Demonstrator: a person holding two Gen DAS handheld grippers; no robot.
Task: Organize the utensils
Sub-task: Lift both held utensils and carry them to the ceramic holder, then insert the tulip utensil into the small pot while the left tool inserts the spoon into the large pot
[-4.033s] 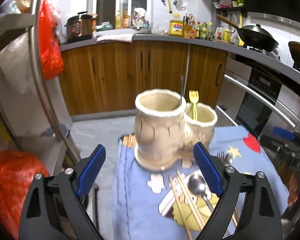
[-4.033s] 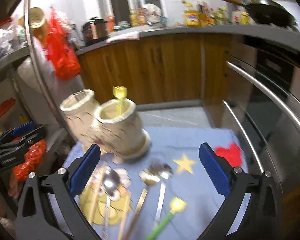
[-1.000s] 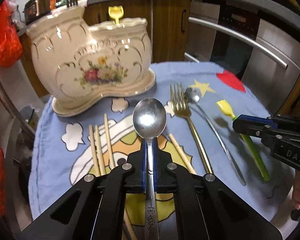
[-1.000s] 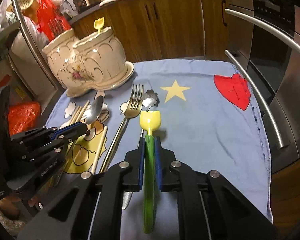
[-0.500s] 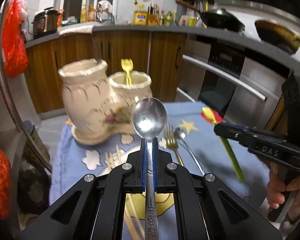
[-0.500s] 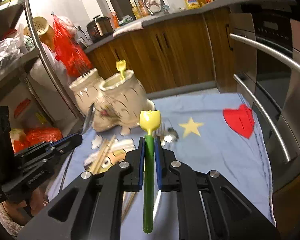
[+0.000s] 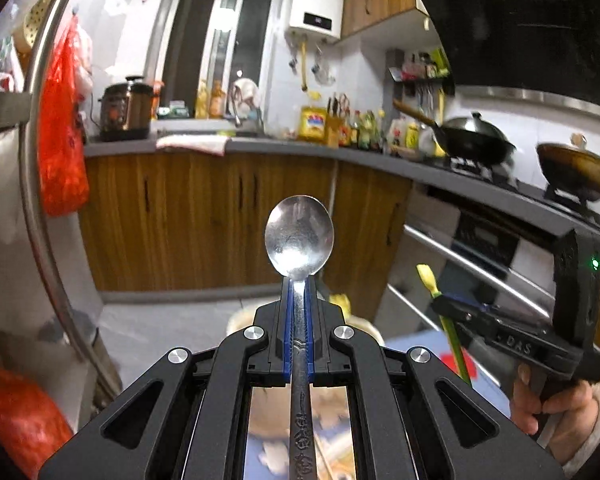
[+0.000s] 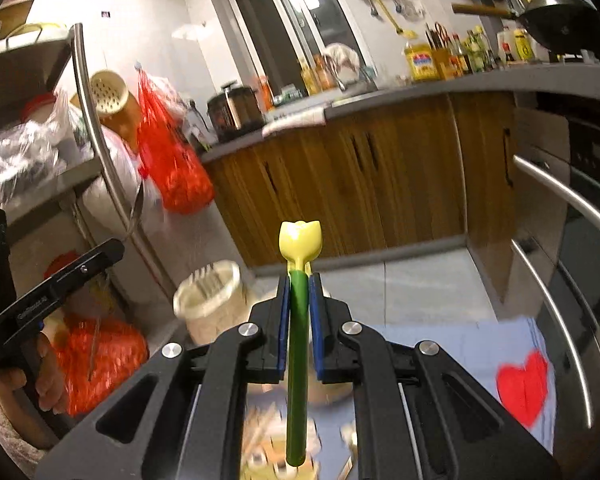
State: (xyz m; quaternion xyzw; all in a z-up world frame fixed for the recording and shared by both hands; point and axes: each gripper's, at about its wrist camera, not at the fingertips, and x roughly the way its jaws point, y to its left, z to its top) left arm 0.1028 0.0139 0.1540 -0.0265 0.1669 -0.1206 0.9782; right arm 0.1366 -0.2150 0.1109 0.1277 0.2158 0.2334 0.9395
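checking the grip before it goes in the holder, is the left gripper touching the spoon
Touching. In the left wrist view the left gripper has its jaws shut on the spoon, blue pads against both sides of the handle.

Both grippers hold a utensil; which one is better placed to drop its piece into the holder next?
Probably the right. The right gripper grips the green-handled yellow tulip-tipped utensil, with the cream ceramic holder's open mouth just left of it. The left gripper, shut on the silver metal spoon, hides the holder.

Below my claws the table wears a blue cloth [image 8: 452, 344] with a red heart [image 8: 524, 388] printed on it, and on that cloth stands the cream ceramic utensil holder [image 8: 210, 300], with blurred chopsticks [image 7: 332, 456] lying nearer me.
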